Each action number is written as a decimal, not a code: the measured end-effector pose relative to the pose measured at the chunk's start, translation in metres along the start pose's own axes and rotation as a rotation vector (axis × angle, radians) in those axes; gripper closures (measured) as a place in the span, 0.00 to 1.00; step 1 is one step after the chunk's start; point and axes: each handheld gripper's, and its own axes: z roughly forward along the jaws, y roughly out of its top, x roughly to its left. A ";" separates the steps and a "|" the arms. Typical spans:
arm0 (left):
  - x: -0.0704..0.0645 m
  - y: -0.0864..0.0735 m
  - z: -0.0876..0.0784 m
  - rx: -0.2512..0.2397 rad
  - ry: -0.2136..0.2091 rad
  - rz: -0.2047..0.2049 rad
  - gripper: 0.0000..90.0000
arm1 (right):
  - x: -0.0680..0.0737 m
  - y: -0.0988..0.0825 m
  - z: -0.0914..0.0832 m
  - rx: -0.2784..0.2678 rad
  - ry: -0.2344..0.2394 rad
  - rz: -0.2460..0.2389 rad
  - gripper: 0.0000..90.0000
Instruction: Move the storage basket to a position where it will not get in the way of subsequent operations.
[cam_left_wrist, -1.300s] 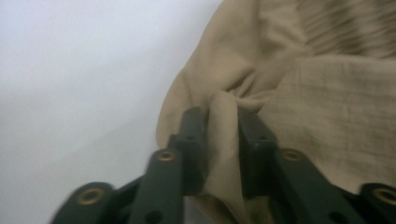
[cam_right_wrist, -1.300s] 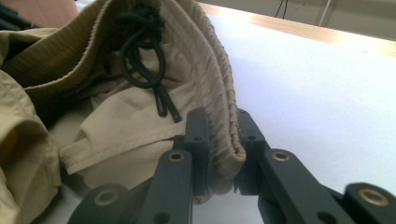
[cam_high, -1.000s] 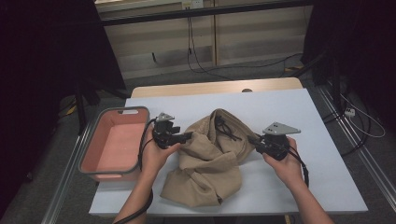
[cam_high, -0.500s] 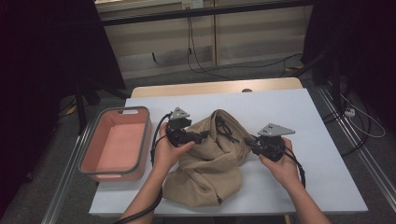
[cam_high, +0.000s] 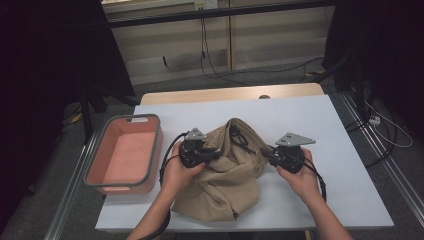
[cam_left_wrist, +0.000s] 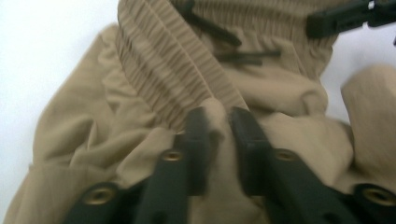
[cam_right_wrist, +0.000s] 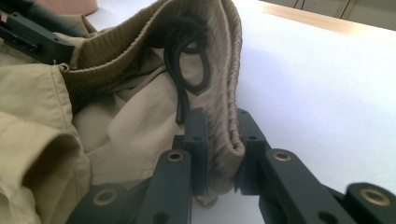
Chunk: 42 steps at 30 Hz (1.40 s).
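The beige drawstring trousers (cam_high: 227, 175) are lying crumpled on the white table (cam_high: 350, 165), beside a pink basin (cam_high: 125, 155). Their ribbed waistband (cam_right_wrist: 229, 93) is pinched by the right gripper (cam_right_wrist: 219, 135). The left gripper (cam_left_wrist: 217, 126) has just been closed on the waistband's other side.

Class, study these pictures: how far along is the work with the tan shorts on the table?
Done: both grippers grip the ribbed waistband of the tan shorts. In hand: the left gripper, its jaws just closed, pinches one side; the right gripper clamps the other. Left: the shorts lie crumpled on the table; the pink bin holds nothing.
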 end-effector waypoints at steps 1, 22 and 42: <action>0.001 -0.001 -0.002 0.001 0.003 -0.002 0.88 | 0.000 0.000 0.000 0.000 0.000 0.000 0.88; 0.039 -0.012 -0.055 -0.065 0.183 -0.045 0.94 | -0.026 0.009 -0.023 -0.089 -0.077 0.051 0.88; 0.044 -0.017 -0.053 -0.115 0.179 -0.097 0.77 | -0.022 0.006 -0.021 -0.065 -0.071 0.010 0.88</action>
